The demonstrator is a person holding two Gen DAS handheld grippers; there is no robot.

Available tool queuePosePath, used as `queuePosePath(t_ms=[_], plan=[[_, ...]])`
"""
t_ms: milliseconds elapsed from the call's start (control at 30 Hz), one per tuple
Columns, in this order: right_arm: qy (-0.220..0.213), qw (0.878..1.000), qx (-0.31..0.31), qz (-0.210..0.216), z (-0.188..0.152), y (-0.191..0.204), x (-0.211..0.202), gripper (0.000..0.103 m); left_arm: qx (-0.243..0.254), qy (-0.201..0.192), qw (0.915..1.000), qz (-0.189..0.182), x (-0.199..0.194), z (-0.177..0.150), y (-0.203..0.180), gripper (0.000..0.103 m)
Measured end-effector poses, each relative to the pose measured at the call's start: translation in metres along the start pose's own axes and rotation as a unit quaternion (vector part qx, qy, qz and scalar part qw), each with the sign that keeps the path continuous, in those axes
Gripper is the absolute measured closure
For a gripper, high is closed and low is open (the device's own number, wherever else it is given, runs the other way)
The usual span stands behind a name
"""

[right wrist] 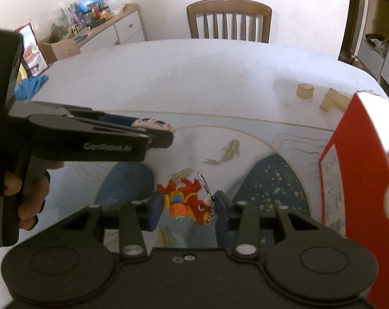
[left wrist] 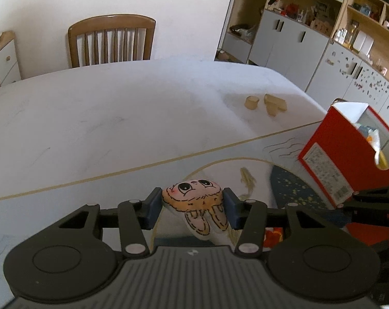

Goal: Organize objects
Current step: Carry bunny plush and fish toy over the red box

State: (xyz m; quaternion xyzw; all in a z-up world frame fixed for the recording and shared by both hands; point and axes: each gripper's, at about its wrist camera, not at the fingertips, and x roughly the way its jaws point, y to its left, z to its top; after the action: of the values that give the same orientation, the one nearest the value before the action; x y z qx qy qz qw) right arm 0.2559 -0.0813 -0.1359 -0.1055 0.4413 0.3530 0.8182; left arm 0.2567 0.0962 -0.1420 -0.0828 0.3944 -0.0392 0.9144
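Note:
My left gripper (left wrist: 191, 206) is shut on a small cartoon-face plush toy (left wrist: 194, 198) and holds it above the table mat. In the right wrist view the left gripper (right wrist: 153, 131) comes in from the left with the plush toy (right wrist: 153, 125) between its fingers. My right gripper (right wrist: 188, 207) is shut on a red fish keychain (right wrist: 188, 202) just above the mat. An open red box (left wrist: 344, 154) with items inside stands at the right, and shows in the right wrist view (right wrist: 356, 180) too.
Small wooden blocks (left wrist: 266, 103) lie on the white table (left wrist: 117, 116) at the far right; they also show in the right wrist view (right wrist: 323, 96). A wooden chair (left wrist: 112, 41) stands behind the table. A blue cloth (right wrist: 30, 86) lies at the left edge.

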Motion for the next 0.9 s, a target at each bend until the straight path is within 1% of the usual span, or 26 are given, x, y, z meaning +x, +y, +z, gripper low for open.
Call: queuePosePath(t_ms=[67,200,400,700,900], plan=[[-0.004,1.0,0.005,-0.002,-0.001,0.0,-0.008,0.062,-0.006,0.001,1.0,-0.001,-0.009,-0.001,-0.001,0.053],[-0.016,1.0,0.019,0.001,-0.003,-0.001,-0.029,0.062,-0.004,-0.002,1.0,-0.004,-0.029,-0.001,-0.01,0.053],[-0.041,0.999,0.028,-0.012,-0.004,-0.007,-0.062,0.062,-0.009,-0.025,0.9994,-0.02,-0.061,0.003,-0.024,0.053],[-0.076,0.995,0.052,-0.023,-0.012,-0.025,-0.11,0.062,0.0,-0.028,0.9994,-0.022,-0.097,0.012,-0.063,0.053],[-0.108,0.992,0.065,-0.028,-0.014,-0.045,-0.141,0.062,0.019,-0.038,0.9985,-0.034,-0.117,0.021,-0.095,0.053]])
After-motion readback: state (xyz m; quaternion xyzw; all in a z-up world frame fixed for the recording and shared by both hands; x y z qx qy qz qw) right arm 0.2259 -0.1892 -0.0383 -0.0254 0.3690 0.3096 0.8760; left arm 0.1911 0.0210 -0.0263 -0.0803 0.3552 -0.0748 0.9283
